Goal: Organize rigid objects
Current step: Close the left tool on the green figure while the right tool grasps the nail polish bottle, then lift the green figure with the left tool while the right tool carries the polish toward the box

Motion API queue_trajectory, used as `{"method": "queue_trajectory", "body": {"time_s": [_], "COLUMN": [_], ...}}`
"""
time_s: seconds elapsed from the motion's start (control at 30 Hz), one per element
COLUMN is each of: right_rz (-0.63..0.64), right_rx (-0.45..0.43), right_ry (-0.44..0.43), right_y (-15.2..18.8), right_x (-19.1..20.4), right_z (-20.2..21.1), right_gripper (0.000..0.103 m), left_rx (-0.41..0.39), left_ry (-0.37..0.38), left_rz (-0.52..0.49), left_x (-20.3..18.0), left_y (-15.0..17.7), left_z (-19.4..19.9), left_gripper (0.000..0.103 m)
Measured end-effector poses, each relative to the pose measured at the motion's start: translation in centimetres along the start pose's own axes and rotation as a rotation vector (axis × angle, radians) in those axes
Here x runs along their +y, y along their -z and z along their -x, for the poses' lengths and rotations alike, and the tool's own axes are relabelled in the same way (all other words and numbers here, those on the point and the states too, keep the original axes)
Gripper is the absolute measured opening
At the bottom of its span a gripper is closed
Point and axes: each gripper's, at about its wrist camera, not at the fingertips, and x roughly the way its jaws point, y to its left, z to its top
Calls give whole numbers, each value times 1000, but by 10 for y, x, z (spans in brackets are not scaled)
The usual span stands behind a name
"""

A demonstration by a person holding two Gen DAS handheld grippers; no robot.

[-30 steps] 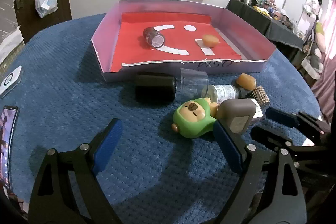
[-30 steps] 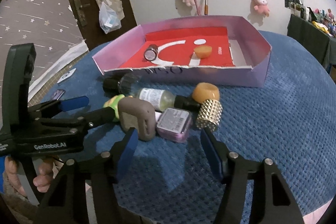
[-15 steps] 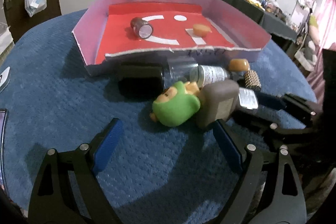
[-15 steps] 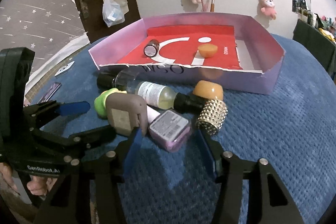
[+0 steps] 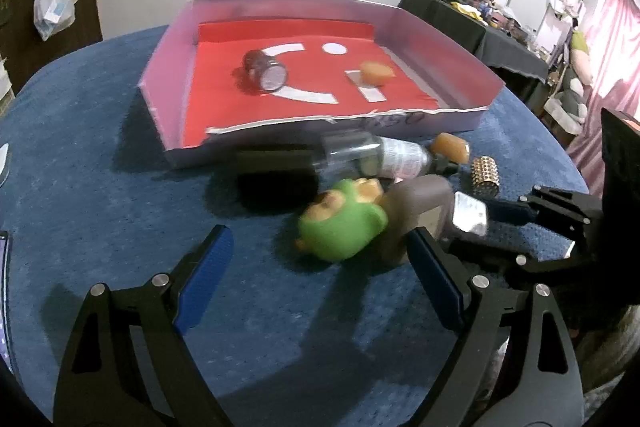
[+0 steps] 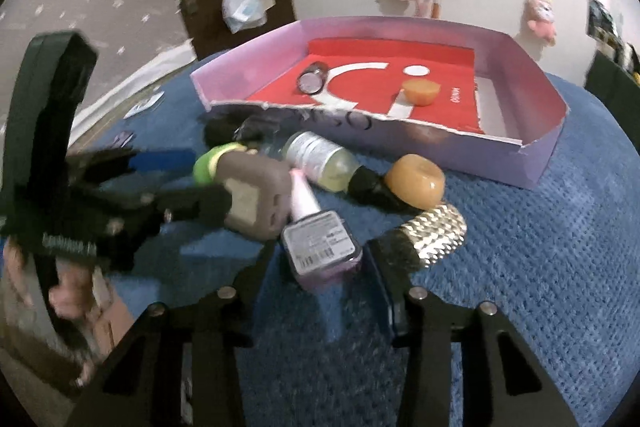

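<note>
A pile of small items lies on the blue cloth in front of a pink tray (image 5: 168, 67) with a red liner. My right gripper (image 6: 322, 263) is closing, and its pads touch both sides of a pink square bottle (image 6: 320, 247) with a barcode label. Beside it lie a gold studded cylinder (image 6: 434, 231), an orange cap (image 6: 416, 181), a clear bottle (image 6: 320, 157) and a taupe case (image 6: 252, 199). My left gripper (image 5: 320, 273) stands open just short of a green toy figure (image 5: 344, 223). In the tray sit a small jar (image 5: 266, 73) and an orange piece (image 5: 376, 71).
A large black cap (image 5: 276, 175) of the clear bottle lies against the tray's front wall. A phone edge (image 5: 4, 267) and a white card lie at the cloth's left. A hand (image 6: 68, 291) holds the left gripper. Plush toys hang on the wall behind.
The right gripper's jaws have narrowed from wide apart onto the pink bottle, and its view has rolled. The left gripper has stayed open and nearly still.
</note>
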Motion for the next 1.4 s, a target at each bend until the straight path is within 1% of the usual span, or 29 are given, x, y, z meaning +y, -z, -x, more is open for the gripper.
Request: {"method": "queue_trajectory", "body": {"time_s": [0.07, 0.1, 0.2, 0.27, 0.33, 0.37, 0.43, 0.5, 0.57, 0.6, 0.7, 0.73, 0.77, 0.8, 0.83, 0.87, 0.93, 1.03, 1.2, 1.3, 1.33, 1.4], "right_rz": [9, 7, 5, 14, 14, 20, 56, 78, 77, 76, 68, 65, 64, 68, 71, 70, 68, 94, 99, 102, 95, 93], "right_rx": [1, -2, -16, -20, -21, -20, -7, 2, 11, 14, 19, 18, 18, 18, 19, 17, 8, -8, -6, -16, -19, -21], "right_ry": [6, 7, 11, 23, 18, 18, 30, 41, 29, 28, 40, 42, 42, 45, 48, 50, 48, 78, 76, 80, 81, 92], "right_y": [-2, -3, -7, -8, -9, -8, -7, -6, -4, -3, 3, 3, 3, 3, 2, 0, 0, 2, 5, 9, 9, 7], "right_x": [0, 0, 1, 2, 2, 2, 6, 9, 8, 7, 3, 3, 2, 3, 4, 5, 6, 13, 12, 13, 13, 13], "right_z": [-3, -4, -10, -13, -14, -14, -14, -12, -9, -7, -1, -1, -1, -2, -3, -5, -8, -9, -8, -6, -7, -6], "right_gripper": [46, 46, 46, 46, 46, 47, 43, 42, 42, 42, 42, 42, 42, 42, 43, 43, 51, 52, 52, 52, 51, 43], "left_rx": [3, 6, 7, -4, 3, 13, 31, 34, 29, 29, 24, 22, 26, 38, 28, 31, 22, -1, -9, -21, -24, -28], "left_ry": [-37, -39, -15, -16, 10, 25, 50, 65, 66, 78, 90, 91, 99, 112, 98, 93, 103, 87, 86, 84, 82, 68], "left_rz": [13, 24, 58, 48, 39, 31, 6, -21, -39, -41, -50, -53, -49, -41, -49, -62, -72, -92, -114, -131, -134, -151], "left_x": [8, 12, 18, 15, 11, 8, -1, -9, -16, -19, -24, -25, -25, -24, -24, -25, -27, -29, -31, -32, -33, -36], "left_y": [1, 1, -1, -3, -5, -5, -5, -6, -8, -9, -11, -11, -11, -11, -11, -10, -6, 1, 14, 16, 16, 17], "left_z": [0, -1, -3, -3, -8, -10, -16, -20, -22, -23, -25, -26, -27, -30, -28, -29, -24, -17, -12, -11, -11, -12], "left_gripper": [90, 90, 90, 90, 90, 88, 87, 87, 86, 86, 85, 81, 72, 66, 60, 51, 44, 44, 46, 47, 46, 46]}}
